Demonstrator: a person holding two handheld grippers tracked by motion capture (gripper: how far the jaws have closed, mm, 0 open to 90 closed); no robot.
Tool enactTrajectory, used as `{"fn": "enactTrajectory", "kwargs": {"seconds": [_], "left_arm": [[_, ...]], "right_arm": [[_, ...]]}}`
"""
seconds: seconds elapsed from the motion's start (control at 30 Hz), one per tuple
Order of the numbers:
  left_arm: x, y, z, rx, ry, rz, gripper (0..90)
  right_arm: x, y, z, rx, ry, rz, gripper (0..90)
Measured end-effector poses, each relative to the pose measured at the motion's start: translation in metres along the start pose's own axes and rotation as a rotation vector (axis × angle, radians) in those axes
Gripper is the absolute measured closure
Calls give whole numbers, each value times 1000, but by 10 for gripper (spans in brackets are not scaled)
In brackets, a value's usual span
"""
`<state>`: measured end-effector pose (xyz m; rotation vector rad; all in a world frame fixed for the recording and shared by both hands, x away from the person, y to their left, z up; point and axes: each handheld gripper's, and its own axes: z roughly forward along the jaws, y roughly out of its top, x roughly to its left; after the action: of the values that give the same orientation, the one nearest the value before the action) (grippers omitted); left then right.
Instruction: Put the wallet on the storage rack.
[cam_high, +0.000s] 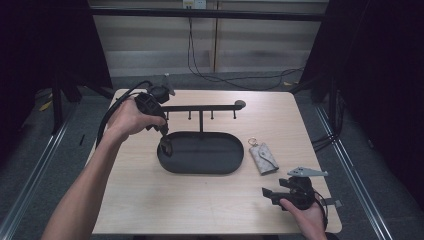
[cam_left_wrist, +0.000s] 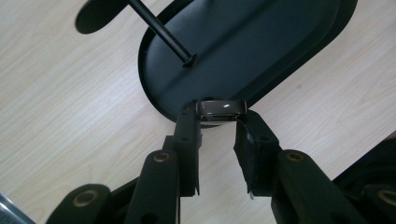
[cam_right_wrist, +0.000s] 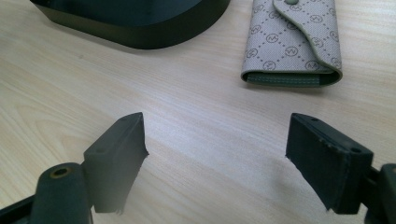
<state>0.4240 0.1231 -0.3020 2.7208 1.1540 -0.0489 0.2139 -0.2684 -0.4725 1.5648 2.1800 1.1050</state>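
The left gripper (cam_left_wrist: 219, 122) is clamped on a small dark ring (cam_left_wrist: 221, 108), holding it over the near edge of the black tray (cam_left_wrist: 280, 42). I think the ring is being put away. Next it should go lower into the tray, then the jaws let go. The right gripper (cam_right_wrist: 215, 154) rests with jaws apart, holding nothing. I count one ring, one tray, one stand (cam_high: 201, 108) with four hooks, and one key pouch (cam_high: 263, 158) on the surface (cam_high: 200, 200).
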Motion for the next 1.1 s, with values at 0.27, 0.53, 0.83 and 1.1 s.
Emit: {"fn": "enactTrajectory", "kwargs": {"seconds": [0.27,0.53,0.83,1.1], "left_arm": [[11,7,3,8,27,-37,708],[10,17,3,-7,-7,-51,707],[16,27,7,0,20,-96,706],[16,28,13,-24,24,-114,706]], "right_arm": [[0,-1,-1,-7,4,-1,200],[0,-1,0,0,8,-3,203],[0,-1,-1,0,18,-3,203],[1,0,2,9,24,-12,205]]}}
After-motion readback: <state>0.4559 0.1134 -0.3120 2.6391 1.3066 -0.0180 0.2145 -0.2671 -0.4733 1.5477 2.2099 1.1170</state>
